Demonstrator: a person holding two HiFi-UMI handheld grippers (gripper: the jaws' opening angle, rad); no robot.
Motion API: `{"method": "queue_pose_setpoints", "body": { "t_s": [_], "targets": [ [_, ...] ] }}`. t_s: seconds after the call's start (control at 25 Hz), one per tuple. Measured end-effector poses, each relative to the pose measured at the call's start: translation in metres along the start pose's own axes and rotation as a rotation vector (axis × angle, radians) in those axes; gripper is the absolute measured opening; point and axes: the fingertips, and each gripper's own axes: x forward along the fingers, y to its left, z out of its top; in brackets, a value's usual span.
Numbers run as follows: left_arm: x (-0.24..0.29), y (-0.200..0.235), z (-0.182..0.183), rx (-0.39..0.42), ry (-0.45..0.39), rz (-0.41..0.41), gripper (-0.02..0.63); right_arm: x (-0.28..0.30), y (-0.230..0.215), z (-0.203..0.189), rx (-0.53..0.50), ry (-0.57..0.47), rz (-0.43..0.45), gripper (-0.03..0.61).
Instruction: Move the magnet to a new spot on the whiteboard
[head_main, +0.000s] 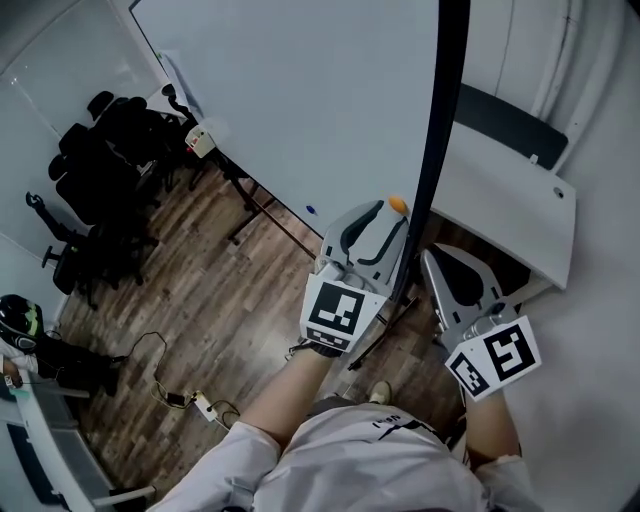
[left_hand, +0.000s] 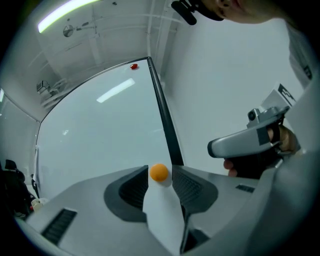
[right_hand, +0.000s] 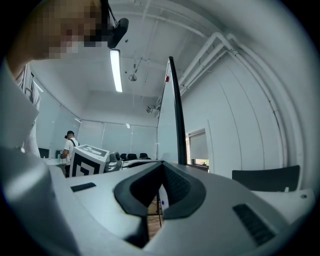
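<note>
The magnet (left_hand: 159, 172) is a small orange ball stuck to the whiteboard (head_main: 300, 90), just beside the dark frame (head_main: 440, 150) of the board's right edge. It sits well below the top right corner, where a red magnet (left_hand: 133, 66) is fixed.

The left gripper (head_main: 388, 215) points at the board with its jaws apart. The orange magnet stands between the two tips, a sliver of white board shows on either side of it, and neither pad presses on it. The board alone carries it.

The right gripper (right_hand: 161, 165) hangs to the right, off the board's edge. Its jaws are together at the tips and nothing is between them.

Judging by its size and shape, the magnet is light, hard and stiff, so squeezing it should do no harm. Its rounded, smooth surface is the problem. It will likely squirt out of a grip that lands off-centre or only catches its front.

The best hold is probably across its widest part, with one pad on each side and the tips brought close to the board face.

The magnetic pull will resist a straight lift. Tipping it off or sliding it along the board may need less force, but the grip must be firm before either is tried.
</note>
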Motion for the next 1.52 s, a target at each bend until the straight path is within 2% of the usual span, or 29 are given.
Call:
{"method": "queue_pose_setpoints", "body": {
  "t_s": [0.28, 1.04, 1.52],
  "targets": [
    [0.011, 0.003, 0.001, 0.026, -0.009, -0.022, 0.149, 0.010, -0.010, -0.001, 0.008, -0.006, -0.003, 0.006],
    [0.012, 0.005, 0.000, 0.007, -0.035, -0.064, 0.130, 0.015, -0.011, -0.004, -0.004, 0.000, -0.050, 0.006],
    [-0.021, 0.015, 0.003, -0.013, -0.028, -0.028, 0.132, 0.019, 0.014, -0.001, -0.013, 0.004, -0.020, 0.006]
  ]
}}
